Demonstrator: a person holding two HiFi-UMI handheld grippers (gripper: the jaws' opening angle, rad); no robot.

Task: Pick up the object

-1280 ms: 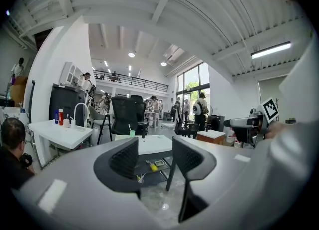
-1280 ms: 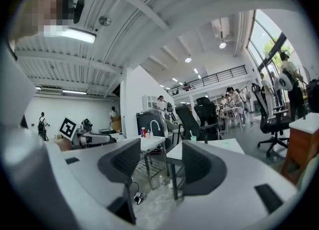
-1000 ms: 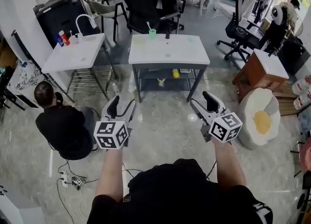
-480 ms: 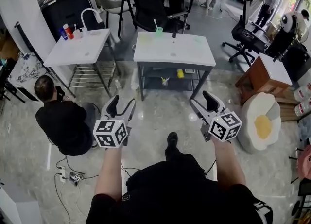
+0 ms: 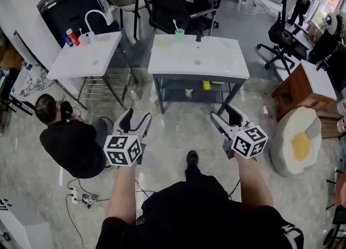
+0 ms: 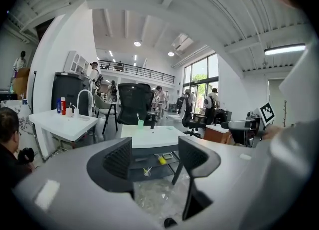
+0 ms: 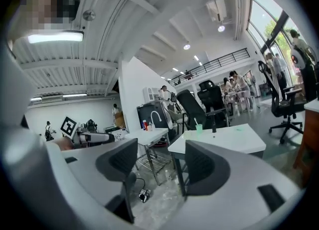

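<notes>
Standing on the floor short of the white surface (image 5: 227, 65), well out of reach of anything on it. Holding the left gripper (image 5: 136, 117) and the right gripper (image 5: 224, 115) level at about waist height, both aimed forward at the near edge. In the left gripper view: jaws apart, only floor and the lower shelf (image 6: 141, 160) showing through the gap. Same in the right gripper view: jaws parted wide, nothing between them but floor and a leg of the surface.

Closer to the surface than a second ago, going by the head view: near edge drawn further down the frame, and a black shoe (image 5: 191, 159) now stepped out ahead of the body. No change in how either gripper is carried: same pose, same gap. Best read as a walk-up, with the grasp itself not yet begun.

Hard to pick out the intended thing. Along the far edge: a green cup (image 5: 179, 33) with a stick in it, just beside a small dark item (image 5: 198, 37). Near the middle, a speck too small to name. On the lower shelf, a yellow thing (image 5: 206, 85). Probably the cup, judging by prominence, though only a guess. Likely a few more steps needed before reaching over the near edge toward the far one.
</notes>
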